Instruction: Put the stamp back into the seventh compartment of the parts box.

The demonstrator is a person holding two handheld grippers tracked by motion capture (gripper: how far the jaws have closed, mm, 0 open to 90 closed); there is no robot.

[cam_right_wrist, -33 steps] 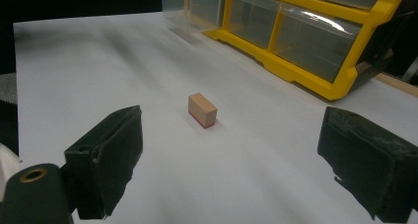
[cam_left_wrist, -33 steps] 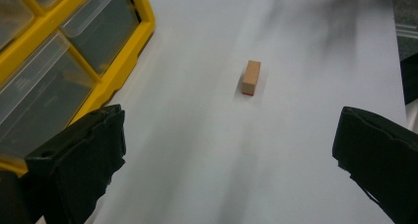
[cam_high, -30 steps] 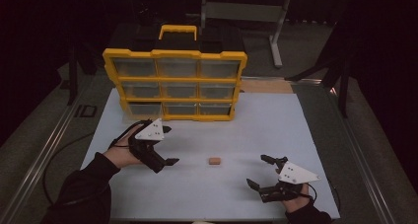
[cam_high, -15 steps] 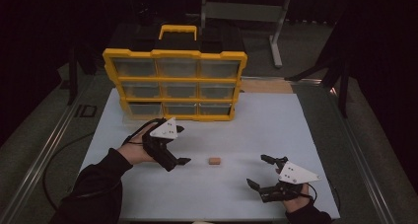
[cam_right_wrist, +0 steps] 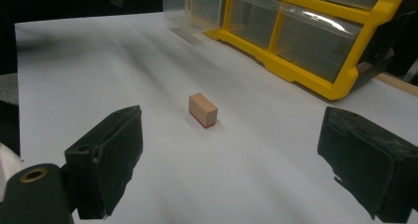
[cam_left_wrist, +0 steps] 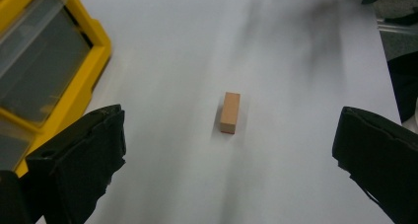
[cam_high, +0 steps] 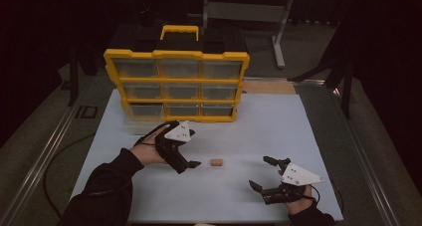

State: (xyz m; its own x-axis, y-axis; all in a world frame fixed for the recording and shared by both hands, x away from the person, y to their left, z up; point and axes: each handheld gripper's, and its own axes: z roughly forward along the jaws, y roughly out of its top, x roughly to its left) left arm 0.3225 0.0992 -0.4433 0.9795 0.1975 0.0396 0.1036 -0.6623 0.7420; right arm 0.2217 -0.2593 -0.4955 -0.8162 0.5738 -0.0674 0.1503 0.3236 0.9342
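A small tan block [cam_high: 216,162] with a reddish underside lies on the white table top [cam_high: 268,131], in front of the yellow drawer organizer [cam_high: 176,84]. My left gripper [cam_high: 188,166] is just left of the block, open and empty. In the left gripper view the block [cam_left_wrist: 230,112] lies lengthwise on the table ahead, between the wide-apart jaws of the left gripper [cam_left_wrist: 229,145]. My right gripper [cam_high: 263,173] rests near the front right, open, pointing at the block. In the right gripper view the block [cam_right_wrist: 203,109] sits beyond the open right gripper [cam_right_wrist: 234,140].
The organizer [cam_right_wrist: 305,31] has several clear drawers and a yellow handle [cam_high: 179,31] on top. A clear drawer [cam_right_wrist: 193,7] juts out at its lower left corner. Dark floor, a metal rail [cam_high: 45,156] and a stand [cam_high: 278,37] surround the table.
My left gripper has moved right and slightly forward, closing in on the block. The right gripper and the block have stayed put.
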